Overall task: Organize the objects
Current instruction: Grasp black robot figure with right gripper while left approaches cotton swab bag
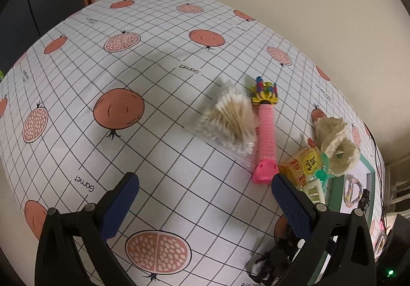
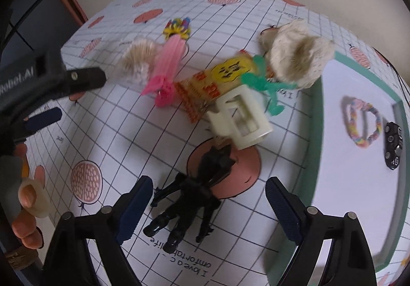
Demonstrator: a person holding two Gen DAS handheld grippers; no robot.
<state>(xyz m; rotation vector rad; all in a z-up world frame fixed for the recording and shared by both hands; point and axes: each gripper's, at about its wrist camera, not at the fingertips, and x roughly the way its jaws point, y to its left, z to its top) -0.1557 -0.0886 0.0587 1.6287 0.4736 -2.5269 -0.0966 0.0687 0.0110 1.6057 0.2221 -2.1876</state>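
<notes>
My left gripper (image 1: 205, 193) is open above the pomegranate-print tablecloth (image 1: 153, 75), nothing between its fingers. Ahead of it lie a bag of cotton swabs (image 1: 228, 119), a pink toy (image 1: 265, 134) with a yellow head, a yellow snack packet (image 1: 301, 164) and a cream fluffy scrunchie (image 1: 333, 142). My right gripper (image 2: 208, 206) is open over a black toy figure (image 2: 194, 196), which lies between its fingers untouched. Beyond it are a cream plastic holder (image 2: 241, 116), the snack packet (image 2: 217, 81), a green clip (image 2: 266, 86) and the scrunchie (image 2: 294, 52).
A green-rimmed white tray (image 2: 317, 111) at the right holds a rainbow braided bracelet (image 2: 364, 123) and a small black device (image 2: 393, 149). The other gripper's body (image 2: 51, 81) and a hand (image 2: 25, 198) show at the left of the right wrist view. A wall stands behind the table.
</notes>
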